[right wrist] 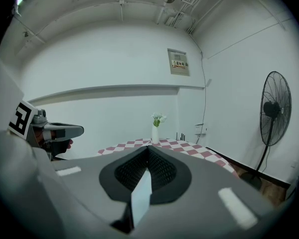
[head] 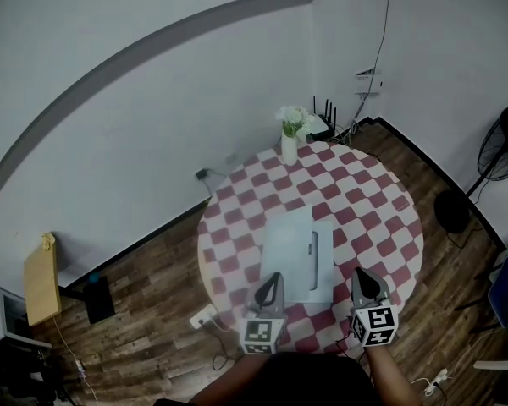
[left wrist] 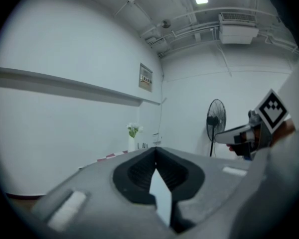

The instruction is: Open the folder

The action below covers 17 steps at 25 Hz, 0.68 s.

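A pale grey-blue folder (head: 298, 255) lies flat in the middle of the round table with a red-and-white checked cloth (head: 368, 201); a darker clip strip runs along its right part. My left gripper (head: 273, 277) hovers at the folder's near left corner, shut with nothing in it. My right gripper (head: 361, 273) is just right of the folder's near edge, also shut and empty. In the left gripper view the jaws (left wrist: 156, 151) meet, pointing across the room, and the right gripper (left wrist: 234, 133) shows beside them. In the right gripper view the jaws (right wrist: 148, 149) are pressed together. The folder is hidden in both gripper views.
A white vase of white flowers (head: 289, 138) stands at the table's far edge, with a black router (head: 323, 125) behind it. A standing fan (head: 504, 146) is at the right wall. A power strip (head: 203, 315) lies on the wooden floor by the table's near left.
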Tool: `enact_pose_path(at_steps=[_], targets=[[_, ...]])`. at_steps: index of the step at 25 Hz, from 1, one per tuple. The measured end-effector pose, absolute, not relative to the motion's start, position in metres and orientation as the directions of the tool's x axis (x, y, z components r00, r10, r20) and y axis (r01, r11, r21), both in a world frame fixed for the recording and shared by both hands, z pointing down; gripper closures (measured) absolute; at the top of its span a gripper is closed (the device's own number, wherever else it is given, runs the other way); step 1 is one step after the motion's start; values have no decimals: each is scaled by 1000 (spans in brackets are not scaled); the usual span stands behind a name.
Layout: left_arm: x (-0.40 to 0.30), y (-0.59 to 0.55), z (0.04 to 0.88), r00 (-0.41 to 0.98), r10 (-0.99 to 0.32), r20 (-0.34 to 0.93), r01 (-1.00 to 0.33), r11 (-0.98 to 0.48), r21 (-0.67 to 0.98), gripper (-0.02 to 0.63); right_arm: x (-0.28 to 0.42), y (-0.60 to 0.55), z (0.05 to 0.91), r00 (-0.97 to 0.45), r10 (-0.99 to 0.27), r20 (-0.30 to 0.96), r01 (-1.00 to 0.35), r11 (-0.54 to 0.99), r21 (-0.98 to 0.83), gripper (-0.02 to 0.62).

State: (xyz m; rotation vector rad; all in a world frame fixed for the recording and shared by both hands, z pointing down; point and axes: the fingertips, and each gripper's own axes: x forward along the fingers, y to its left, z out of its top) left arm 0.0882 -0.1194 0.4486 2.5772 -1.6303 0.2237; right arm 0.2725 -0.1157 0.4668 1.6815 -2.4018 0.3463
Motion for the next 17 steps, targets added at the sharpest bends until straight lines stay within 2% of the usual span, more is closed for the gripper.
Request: enact_pose_path(at_steps=[17], targets=[[94,-124,454,427,-885,184,-899,-438,-18,601,277,-120,474,-340,-891,301,-939,338,-62,594]])
